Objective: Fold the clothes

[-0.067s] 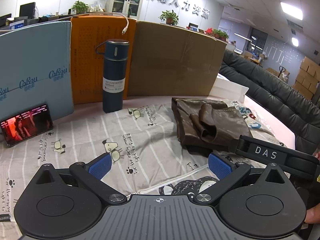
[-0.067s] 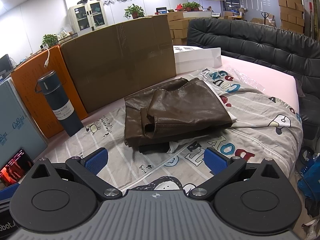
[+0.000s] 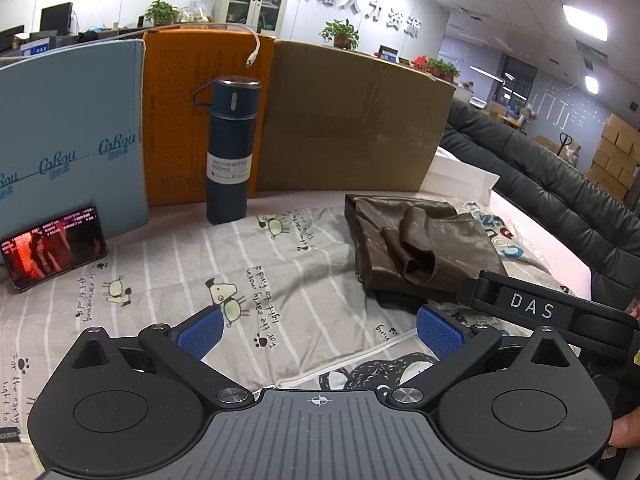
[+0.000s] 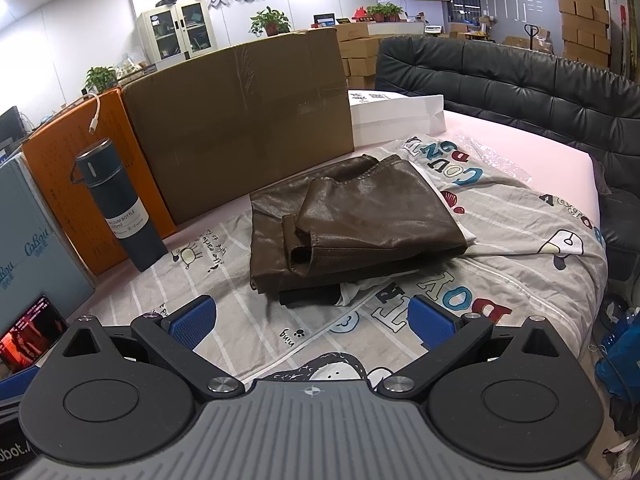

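A brown leather garment [image 4: 352,220] lies folded on the grey printed sheet [image 4: 520,216], on top of a dark garment [image 4: 310,298] and a white one [image 4: 358,290]. It also shows in the left wrist view [image 3: 420,244], ahead and to the right. My left gripper [image 3: 318,330] is open and empty, low over the sheet [image 3: 168,276]. My right gripper [image 4: 312,320] is open and empty, just short of the pile's near edge. The right gripper's body [image 3: 532,306] shows at the right of the left wrist view.
A dark blue vacuum bottle [image 3: 232,152] stands at the back, before blue [image 3: 68,140], orange [image 3: 180,120] and brown [image 3: 352,120] boxes. A phone [image 3: 52,246] with a lit screen leans at the left. A white box [image 4: 396,114] and a black sofa [image 4: 520,88] are at the right.
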Tool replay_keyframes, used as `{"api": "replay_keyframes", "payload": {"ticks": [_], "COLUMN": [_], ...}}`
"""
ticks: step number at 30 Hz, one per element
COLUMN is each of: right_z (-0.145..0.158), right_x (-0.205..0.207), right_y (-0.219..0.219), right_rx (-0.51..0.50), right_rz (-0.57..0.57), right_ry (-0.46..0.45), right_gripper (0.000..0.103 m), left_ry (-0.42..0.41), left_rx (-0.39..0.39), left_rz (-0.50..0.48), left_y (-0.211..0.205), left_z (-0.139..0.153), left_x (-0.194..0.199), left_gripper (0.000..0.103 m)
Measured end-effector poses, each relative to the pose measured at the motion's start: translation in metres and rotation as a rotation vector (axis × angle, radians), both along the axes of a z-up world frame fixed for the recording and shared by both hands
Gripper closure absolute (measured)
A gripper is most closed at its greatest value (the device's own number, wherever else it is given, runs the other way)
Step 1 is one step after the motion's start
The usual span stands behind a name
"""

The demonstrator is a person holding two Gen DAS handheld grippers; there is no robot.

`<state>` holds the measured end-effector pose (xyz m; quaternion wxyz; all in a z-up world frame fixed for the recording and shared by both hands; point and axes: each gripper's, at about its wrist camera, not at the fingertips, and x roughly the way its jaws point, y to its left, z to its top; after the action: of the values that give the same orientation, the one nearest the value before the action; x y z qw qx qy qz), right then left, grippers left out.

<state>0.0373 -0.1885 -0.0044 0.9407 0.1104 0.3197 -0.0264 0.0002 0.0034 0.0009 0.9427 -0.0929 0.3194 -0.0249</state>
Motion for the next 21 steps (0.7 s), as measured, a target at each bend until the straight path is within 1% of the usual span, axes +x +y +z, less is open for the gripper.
{"api": "replay_keyframes", "payload": {"ticks": [8,14,18,21], "right_z": [0.001,0.004,0.006,0.008], "right_x": [0.009,0.002,-0.002,-0.005], "right_y": [0.011,0.013,0.012,0.012], "right_rx": [-0.023,-0.028,-0.035,-0.039], "right_rz": [0.036,0.060,0.058,0.053], "right_ry": [0.029,0.004,0.003,-0.002], "right_gripper": [0.000,0.000,0.000,0.000], "left_ry": [0.005,0.003,-0.008,-0.014], "left_rx": [-0.035,-0.023,-0.023,-0.018], "left_rz": [0.038,0.060,0.061,0.082], "left_y": [0.010,0.012,0.012,0.012], "left_z": [0.003,0.003,0.005,0.007], "left_x": [0.001,-0.004,-0.007,-0.012], "left_gripper": [0.000,0.000,0.000,0.000]}}
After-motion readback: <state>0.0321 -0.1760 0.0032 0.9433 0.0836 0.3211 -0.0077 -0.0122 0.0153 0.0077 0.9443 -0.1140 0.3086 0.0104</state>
